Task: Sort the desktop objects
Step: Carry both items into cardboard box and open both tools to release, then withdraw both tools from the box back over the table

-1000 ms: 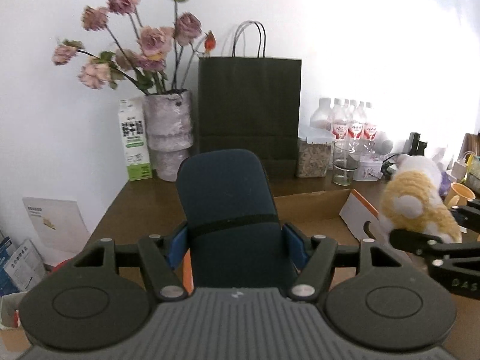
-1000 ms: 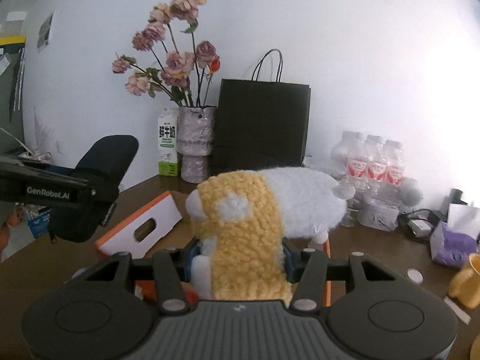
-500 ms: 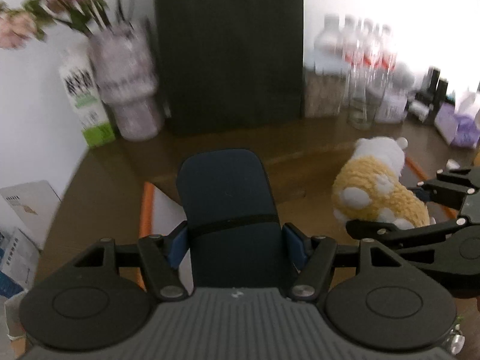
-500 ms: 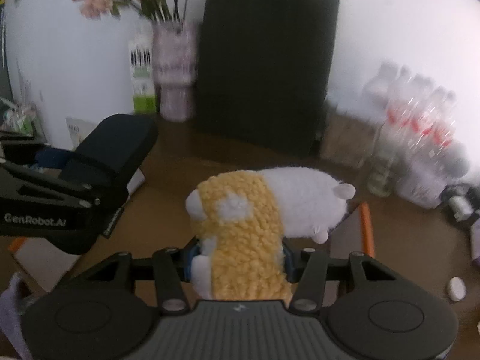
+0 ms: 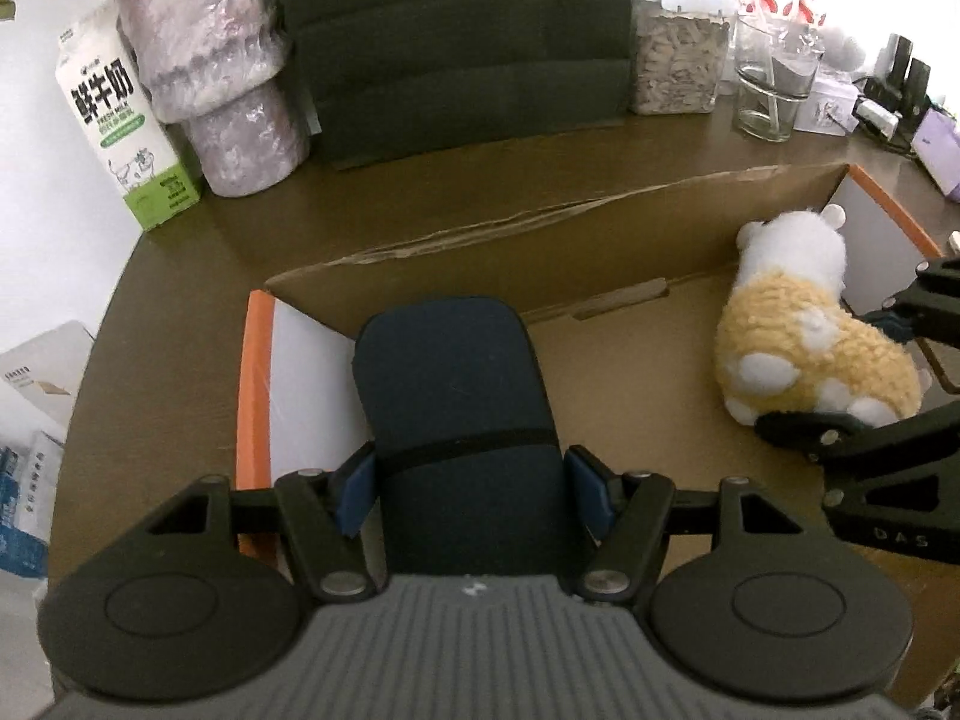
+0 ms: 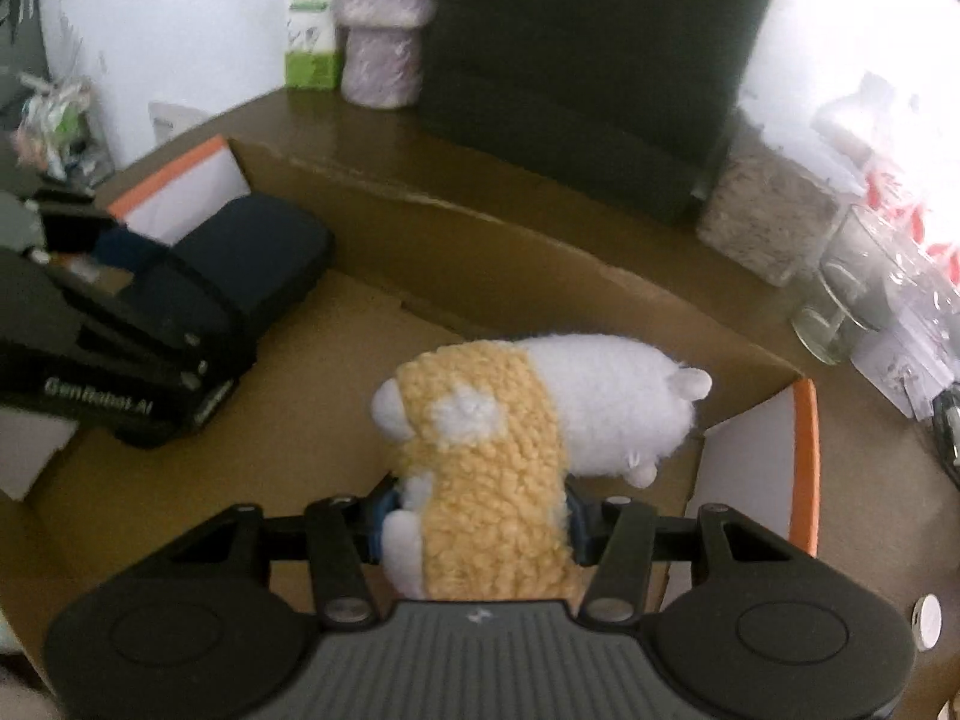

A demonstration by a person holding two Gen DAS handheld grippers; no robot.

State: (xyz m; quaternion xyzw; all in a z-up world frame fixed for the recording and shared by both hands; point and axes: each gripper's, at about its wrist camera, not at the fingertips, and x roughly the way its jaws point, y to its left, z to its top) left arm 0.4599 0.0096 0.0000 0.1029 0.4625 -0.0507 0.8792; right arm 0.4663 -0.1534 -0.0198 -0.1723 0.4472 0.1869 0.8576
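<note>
My left gripper [image 5: 474, 489] is shut on a dark navy case [image 5: 453, 414] with a black band, held over the left part of an open cardboard box [image 5: 540, 222]. My right gripper [image 6: 477, 516] is shut on a yellow and white plush toy [image 6: 510, 420], held over the box's right part. In the left wrist view the plush toy [image 5: 798, 342] and the right gripper's fingers [image 5: 798, 426] show at the right. In the right wrist view the navy case [image 6: 252, 264] and the left gripper body show at the left. Whether either object touches the box floor is unclear.
The box has white end flaps with orange edges [image 5: 246, 396]. Behind it on the brown desk stand a milk carton [image 5: 120, 120], a wrapped vase [image 5: 216, 66], a black paper bag [image 5: 456, 42], a jar [image 5: 678, 60], a glass [image 5: 771, 90] and water bottles.
Both grippers tipped downward and came forward and down over the box, still holding the case and the plush. The flowers and wall slid out of view; the box interior now fills both views.
</note>
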